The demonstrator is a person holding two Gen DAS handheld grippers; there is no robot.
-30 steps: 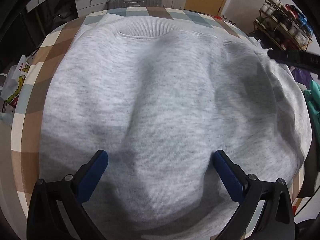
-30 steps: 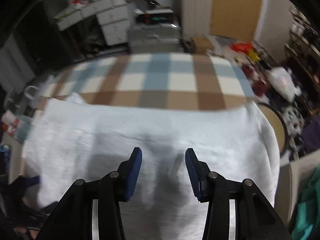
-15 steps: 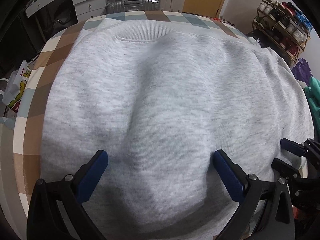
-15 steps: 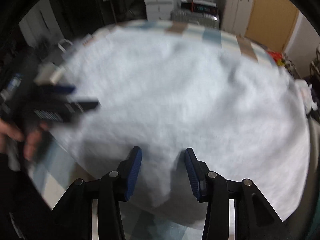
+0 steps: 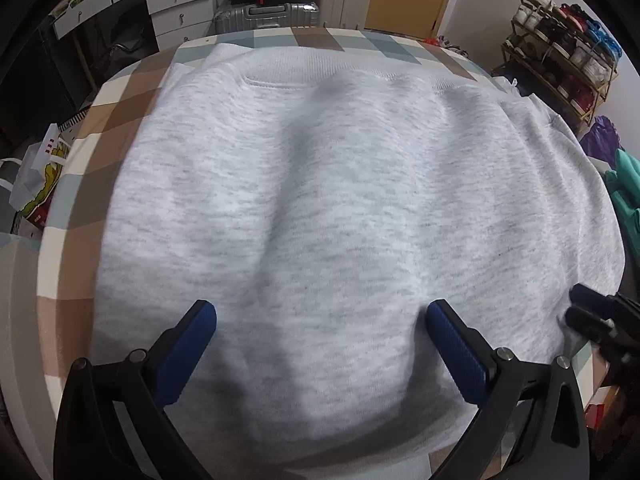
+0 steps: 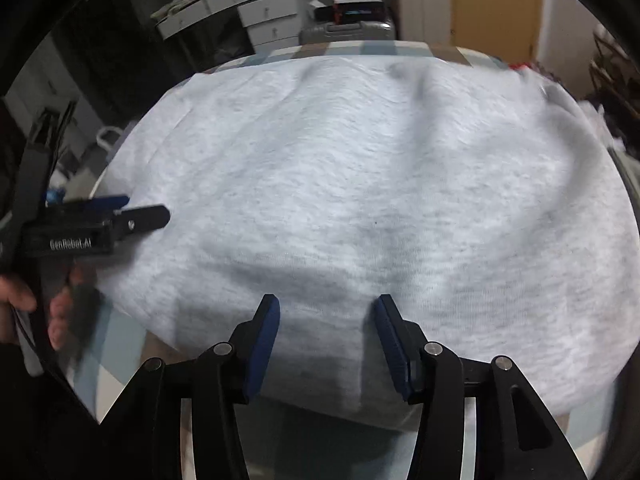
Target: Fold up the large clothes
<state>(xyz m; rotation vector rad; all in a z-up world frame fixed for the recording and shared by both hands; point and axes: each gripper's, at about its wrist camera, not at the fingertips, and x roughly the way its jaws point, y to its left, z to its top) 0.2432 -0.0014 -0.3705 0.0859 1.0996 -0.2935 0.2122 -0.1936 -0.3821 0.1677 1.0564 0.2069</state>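
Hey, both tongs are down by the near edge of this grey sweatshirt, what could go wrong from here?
1. The grey sweatshirt is rumpled, with a raised ridge up its middle; folding now may trap those creases.
2. The right tongs are opening with only a narrow gap over thick fabric, so they might pinch just the top layer.
3. The sweatshirt nearly covers the checked tabletop, so a dragged edge might slide off.

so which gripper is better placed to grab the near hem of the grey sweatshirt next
Probably the left gripper: its jaws stand wide astride the sweatshirt, just above the near hem. The right gripper sits similarly, narrower and opening.
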